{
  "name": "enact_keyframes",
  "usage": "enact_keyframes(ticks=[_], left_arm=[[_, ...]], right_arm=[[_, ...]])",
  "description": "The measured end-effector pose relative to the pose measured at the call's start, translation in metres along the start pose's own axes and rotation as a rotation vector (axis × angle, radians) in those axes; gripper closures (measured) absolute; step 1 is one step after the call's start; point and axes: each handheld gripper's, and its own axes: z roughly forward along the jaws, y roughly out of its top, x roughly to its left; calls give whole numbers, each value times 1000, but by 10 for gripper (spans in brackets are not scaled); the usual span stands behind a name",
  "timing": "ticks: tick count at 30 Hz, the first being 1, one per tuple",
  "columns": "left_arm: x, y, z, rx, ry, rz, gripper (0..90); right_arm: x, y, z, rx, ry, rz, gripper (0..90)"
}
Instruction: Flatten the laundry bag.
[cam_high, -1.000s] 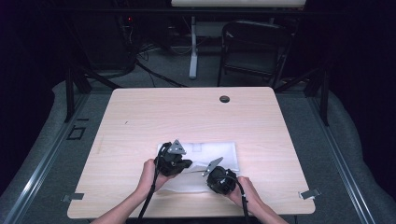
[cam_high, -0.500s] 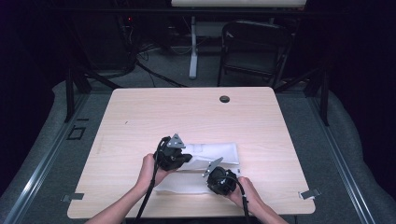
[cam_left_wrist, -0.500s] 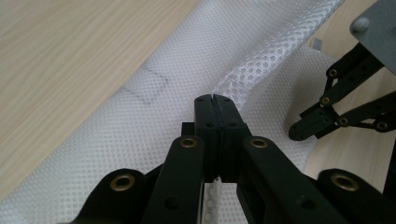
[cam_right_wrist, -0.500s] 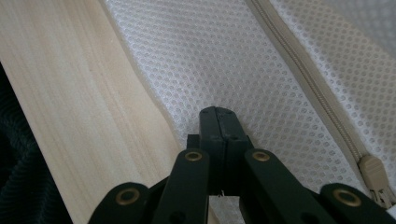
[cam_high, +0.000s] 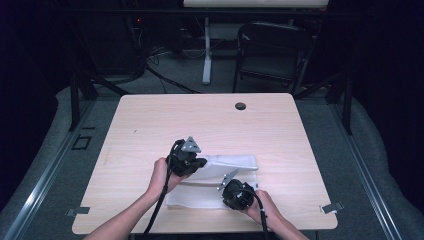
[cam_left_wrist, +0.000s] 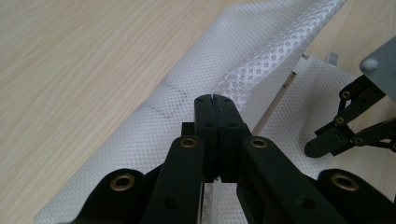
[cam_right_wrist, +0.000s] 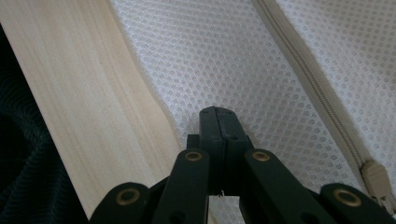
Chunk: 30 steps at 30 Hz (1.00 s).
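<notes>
A white mesh bag (cam_high: 235, 167) lies near the front of the wooden table (cam_high: 200, 120). My left gripper (cam_high: 202, 162) is shut on a fold of the bag's upper layer and holds it raised off the table. In the left gripper view the jaws (cam_left_wrist: 215, 100) pinch that lifted mesh (cam_left_wrist: 261, 51), and the right gripper (cam_left_wrist: 310, 149) rests on the bag farther off. My right gripper (cam_high: 226, 189) is shut at the bag's near edge. In its own view the closed jaws (cam_right_wrist: 218, 112) sit on the mesh (cam_right_wrist: 196, 56), beside the zipper (cam_right_wrist: 308, 79) and its pull (cam_right_wrist: 376, 179).
A black grommet hole (cam_high: 240, 106) sits at the table's far edge. A dark chair (cam_high: 272, 50) stands beyond it. Metal clips mark the front corners (cam_high: 331, 207) (cam_high: 77, 211). The table's front edge and dark floor (cam_right_wrist: 23, 163) lie close to the right gripper.
My left gripper has risen and drawn slightly back with the mesh fold, so the bag's upper layer tents higher. The right gripper has stayed put.
</notes>
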Motion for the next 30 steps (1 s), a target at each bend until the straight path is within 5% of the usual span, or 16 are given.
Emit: enact_keyframes(ticks=[18,30], left_arm=[[9,18,-5,-15,40,6,898],[23,39,-9,-44,102,-3,899]], right_arm=[[1,-2,-2,20,24,-9,900],[3,-5,-4,36,44,-11,900]])
